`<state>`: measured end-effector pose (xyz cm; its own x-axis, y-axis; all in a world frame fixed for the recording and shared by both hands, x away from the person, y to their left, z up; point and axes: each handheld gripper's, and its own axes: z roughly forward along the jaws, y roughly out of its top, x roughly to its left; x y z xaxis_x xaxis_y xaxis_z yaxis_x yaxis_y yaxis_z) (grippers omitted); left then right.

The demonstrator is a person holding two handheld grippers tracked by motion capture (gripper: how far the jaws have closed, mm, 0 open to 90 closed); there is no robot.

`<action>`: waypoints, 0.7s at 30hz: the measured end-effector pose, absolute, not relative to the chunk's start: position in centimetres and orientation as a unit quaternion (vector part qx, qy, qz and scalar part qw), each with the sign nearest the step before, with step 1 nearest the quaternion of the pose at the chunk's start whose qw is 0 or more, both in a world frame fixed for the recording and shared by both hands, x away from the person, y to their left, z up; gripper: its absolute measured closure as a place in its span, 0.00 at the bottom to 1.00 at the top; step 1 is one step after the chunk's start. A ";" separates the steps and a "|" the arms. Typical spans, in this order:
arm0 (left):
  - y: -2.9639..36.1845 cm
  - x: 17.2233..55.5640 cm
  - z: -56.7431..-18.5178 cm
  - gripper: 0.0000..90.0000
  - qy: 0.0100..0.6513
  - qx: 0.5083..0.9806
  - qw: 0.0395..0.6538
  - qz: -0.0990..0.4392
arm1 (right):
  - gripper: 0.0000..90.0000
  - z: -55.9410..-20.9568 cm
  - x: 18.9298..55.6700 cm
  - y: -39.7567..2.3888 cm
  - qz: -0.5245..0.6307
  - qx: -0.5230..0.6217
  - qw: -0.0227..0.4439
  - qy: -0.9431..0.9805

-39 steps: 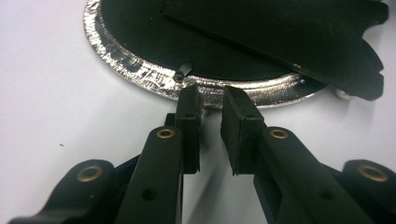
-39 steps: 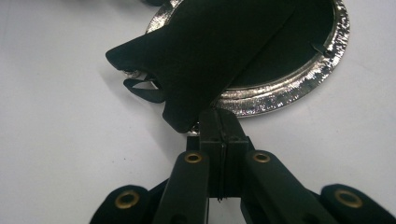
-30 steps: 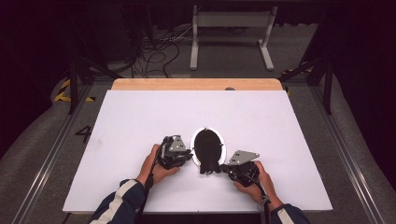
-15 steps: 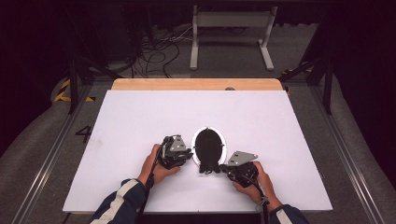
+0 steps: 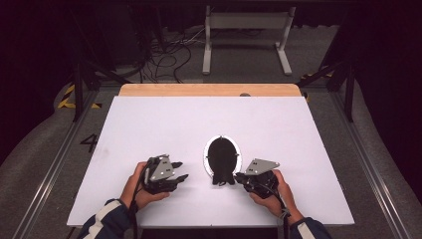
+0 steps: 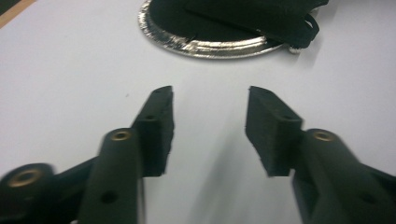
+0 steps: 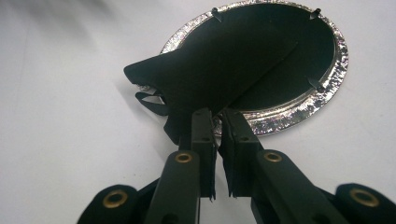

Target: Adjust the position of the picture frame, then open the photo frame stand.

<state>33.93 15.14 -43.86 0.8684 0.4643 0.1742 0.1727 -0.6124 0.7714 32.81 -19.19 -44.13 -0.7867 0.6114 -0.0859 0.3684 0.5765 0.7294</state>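
Cloth (image 7: 219,65) lies folded over the silver plate (image 7: 327,100) mid-table, pinched at its edge by the right gripper (image 7: 218,128), whose jaws have just eased. The left gripper (image 6: 209,128), jaws just spread and empty, sits beside it. Further loosening could drop the fold.

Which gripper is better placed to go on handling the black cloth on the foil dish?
Right. The right gripper is nearly shut at the black cloth's edge over the foil dish; the left gripper has just opened, empty, short of the dish.
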 end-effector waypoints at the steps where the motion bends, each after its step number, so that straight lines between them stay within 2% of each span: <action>1: 15.9 33.5 -43.9 0.52 0.186 0.875 0.406 0.186 | 0.92 -44.1 32.8 -19.2 0.364 0.281 0.164 0.873; 3: 17.0 33.0 -44.0 0.47 0.198 0.869 0.413 0.185 | 0.90 -44.1 32.8 -19.3 0.365 0.283 0.161 0.872; 6: 18.6 32.0 -44.5 0.35 0.224 0.864 0.411 0.187 | 0.85 -43.9 32.7 -19.7 0.367 0.289 0.157 0.870; 10: 20.2 31.0 -44.8 0.28 0.233 0.863 0.408 0.189 | 0.83 -43.5 32.4 -20.5 0.375 0.297 0.153 0.865; 21: 22.7 29.5 -45.8 0.22 0.271 0.857 0.402 0.175 | 0.76 -43.6 32.3 -20.9 0.366 0.299 0.132 0.871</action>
